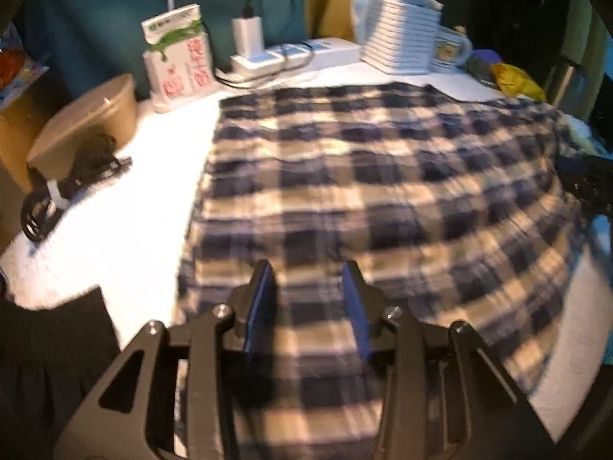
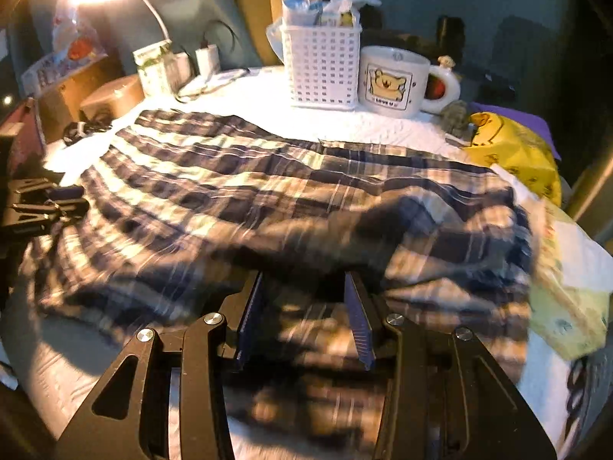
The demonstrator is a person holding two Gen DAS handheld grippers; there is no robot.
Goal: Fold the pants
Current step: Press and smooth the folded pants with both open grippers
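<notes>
Soft, rumpled plaid pants (image 1: 364, 199) cover the white table (image 1: 126, 199); left gripper (image 1: 309, 306) and right gripper (image 2: 306, 314) gape empty.

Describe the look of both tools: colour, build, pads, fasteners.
The left tool and right tool are alike: matte black linkage arms with triangular cut-outs and silver screw heads at the pivots. Each carries two flat fingers faced with dark blue pads, ribbed on the right one. No cables, markings or sleeves show.
</notes>
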